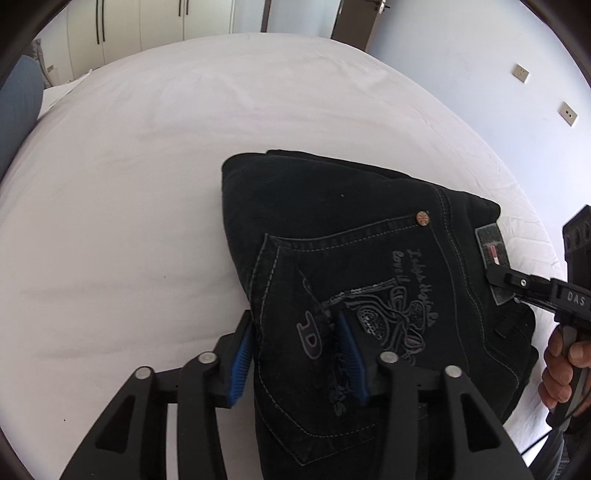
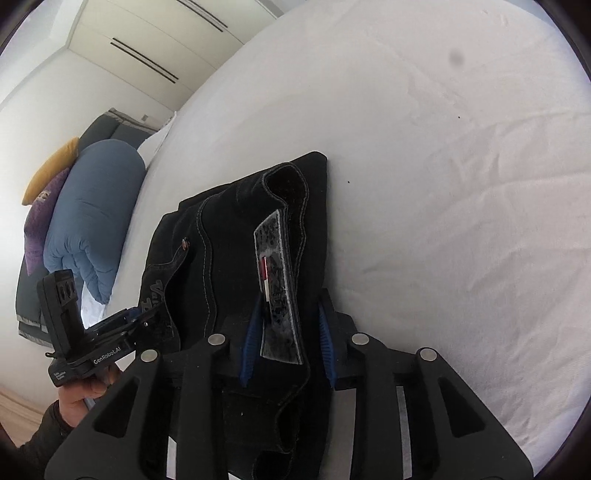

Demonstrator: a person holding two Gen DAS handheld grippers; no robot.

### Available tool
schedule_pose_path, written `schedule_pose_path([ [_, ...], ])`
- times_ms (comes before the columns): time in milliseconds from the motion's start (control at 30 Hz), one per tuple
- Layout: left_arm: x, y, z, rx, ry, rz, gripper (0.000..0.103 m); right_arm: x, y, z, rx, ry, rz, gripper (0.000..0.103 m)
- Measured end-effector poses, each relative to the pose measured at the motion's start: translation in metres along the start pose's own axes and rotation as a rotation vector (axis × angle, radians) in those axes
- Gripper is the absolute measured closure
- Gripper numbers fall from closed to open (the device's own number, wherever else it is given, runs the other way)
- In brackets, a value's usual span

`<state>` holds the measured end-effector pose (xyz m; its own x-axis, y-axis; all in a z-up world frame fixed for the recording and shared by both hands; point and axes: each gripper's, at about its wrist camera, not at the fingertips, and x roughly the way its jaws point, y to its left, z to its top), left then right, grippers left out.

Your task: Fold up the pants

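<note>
Black jeans (image 1: 351,229) lie folded into a compact stack on the white bed sheet (image 1: 147,184), back pocket with embroidery facing up. My left gripper (image 1: 296,319) stands open astride the near left edge of the stack, and the pocket cloth lies slack between its blue pads (image 1: 240,365). In the right wrist view the jeans (image 2: 229,236) show their waistband and grey label patch (image 2: 275,243). My right gripper (image 2: 290,304) is open around that waistband, patch between the pads. Each gripper shows in the other's view: right gripper (image 1: 496,275), left gripper (image 2: 144,319).
The sheet (image 2: 443,184) spreads wide beyond the jeans. A rolled blue duvet (image 2: 96,206) and a yellow and purple cushion (image 2: 51,173) lie off the bed's left side. Wardrobe doors (image 1: 140,33) and a wall with sockets (image 1: 521,73) stand behind. A hand (image 1: 561,369) holds the right gripper.
</note>
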<state>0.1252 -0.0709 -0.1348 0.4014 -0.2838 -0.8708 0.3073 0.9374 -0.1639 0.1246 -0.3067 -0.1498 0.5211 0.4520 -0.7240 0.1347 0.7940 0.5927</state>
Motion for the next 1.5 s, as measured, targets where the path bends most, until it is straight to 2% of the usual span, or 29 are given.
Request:
schedule_pose_path([
  [67,-0.011,0.003,-0.004,-0.011,-0.021,0.003,0.05,-0.004,-0.001,-0.002,-0.001,-0.006,-0.006,0.072],
  [133,-0.035,-0.002,-0.009,0.003,-0.073,0.049,0.048,-0.015,0.005,-0.01,0.031,-0.005,-0.034,0.059],
  [200,-0.067,-0.006,-0.016,0.012,-0.173,0.073,0.031,-0.037,0.018,-0.028,0.008,-0.053,-0.089,0.058],
  [233,-0.083,-0.009,-0.022,0.014,-0.221,0.084,0.012,-0.054,0.028,-0.034,-0.031,-0.093,-0.117,0.057],
  [267,-0.102,-0.013,-0.028,0.018,-0.28,0.102,0.0,-0.066,0.038,-0.042,-0.054,-0.123,-0.136,0.056],
  [367,-0.164,-0.025,-0.057,0.046,-0.464,0.172,0.0,-0.104,0.074,-0.064,-0.125,-0.222,-0.194,0.05],
  [467,-0.217,-0.045,-0.072,0.042,-0.633,0.227,0.0,-0.149,0.114,-0.093,-0.214,-0.371,-0.265,0.038],
  [533,-0.251,-0.059,-0.092,0.042,-0.725,0.293,0.0,-0.179,0.141,-0.112,-0.266,-0.493,-0.304,0.026],
  [633,-0.296,-0.076,-0.114,0.032,-0.805,0.383,0.0,-0.221,0.178,-0.134,-0.352,-0.677,-0.36,0.006],
  [700,-0.32,-0.079,-0.127,0.013,-0.838,0.414,0.0,-0.248,0.195,-0.152,-0.389,-0.79,-0.389,0.0],
  [733,-0.332,-0.079,-0.131,-0.002,-0.85,0.399,0.0,-0.261,0.205,-0.162,-0.411,-0.846,-0.399,0.0],
  [800,-0.352,-0.075,-0.137,-0.032,-0.847,0.35,0.0,-0.277,0.218,-0.172,-0.438,-0.881,-0.401,0.0],
  [900,-0.375,-0.071,-0.134,-0.024,-0.794,0.309,0.0,-0.297,0.229,-0.187,-0.445,-0.891,-0.387,0.0],
  [1000,-0.393,-0.072,-0.136,0.019,-0.794,0.361,0.0,-0.312,0.238,-0.207,-0.453,-0.888,-0.397,0.0],
  [1067,-0.407,-0.072,-0.14,0.04,-0.784,0.362,0.0,-0.318,0.24,-0.222,-0.462,-0.875,-0.428,0.0],
  [1167,-0.393,-0.068,-0.13,0.026,-0.687,0.312,0.0,-0.322,0.24,-0.232,-0.455,-0.814,-0.465,0.0],
  [1333,-0.35,-0.062,-0.121,-0.039,-0.512,0.266,0.0,-0.306,0.236,-0.222,-0.406,-0.668,-0.503,0.0],
  [1500,-0.324,-0.066,-0.128,-0.045,-0.435,0.286,0.0,-0.285,0.228,-0.208,-0.336,-0.573,-0.497,0.0],
])
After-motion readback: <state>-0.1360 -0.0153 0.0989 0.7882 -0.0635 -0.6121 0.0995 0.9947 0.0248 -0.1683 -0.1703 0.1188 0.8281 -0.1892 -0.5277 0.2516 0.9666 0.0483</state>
